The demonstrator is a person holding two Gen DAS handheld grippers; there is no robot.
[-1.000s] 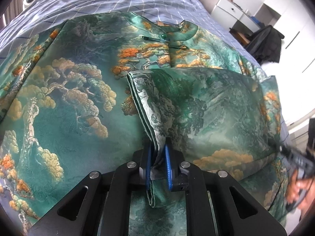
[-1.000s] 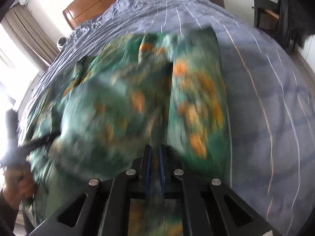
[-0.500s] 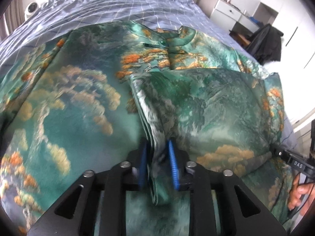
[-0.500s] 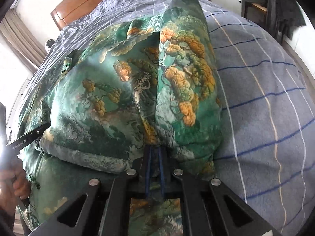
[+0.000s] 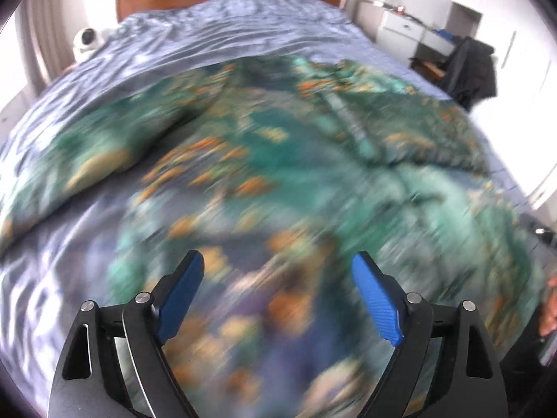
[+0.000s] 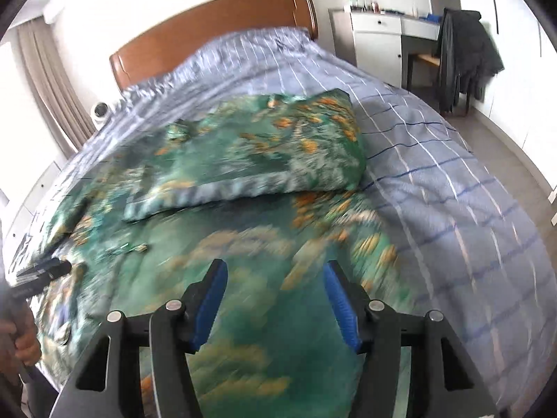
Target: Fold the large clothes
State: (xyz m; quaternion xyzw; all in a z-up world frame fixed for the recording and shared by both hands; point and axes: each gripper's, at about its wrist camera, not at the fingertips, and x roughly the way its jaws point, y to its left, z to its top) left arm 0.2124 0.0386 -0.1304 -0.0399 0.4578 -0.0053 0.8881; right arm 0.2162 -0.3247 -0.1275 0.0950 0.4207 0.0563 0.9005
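- A green brocade garment (image 6: 216,244) printed with orange pines is seen spread on the bed (image 6: 452,160), over a blue checked cover, with 1 panel (image 6: 264,160) already folded across its upper part.
- The left gripper (image 5: 278,296) is held above the lower half of the garment, its blue-padded jaws spread wide and nothing gripped between them.
- The right gripper (image 6: 275,296) is likewise held clear of the cloth, jaws wide apart and empty, pointed up the bed toward the wooden headboard (image 6: 216,31).
- Both views are smeared by motion blur, so the exact height of either tool above the fabric cannot be told.
- The left gripper and the hand (image 6: 17,341) holding it are visible at the left edge of the right wrist view, low and near the garment's edge.
- Risk is judged to lie in the slick, satin-like cloth: the folded panel could slide or spring open now that it is unheld, leaving the fold crooked.
- A further hazard is seen in the next grasp: if only the top layer is pinched, or the 2 sides are lifted unevenly, the lower half could be dragged askew and wrinkles set into the fold.
- A dark coat (image 6: 463,59) is draped over a chair by the white cabinets, well apart from the work.
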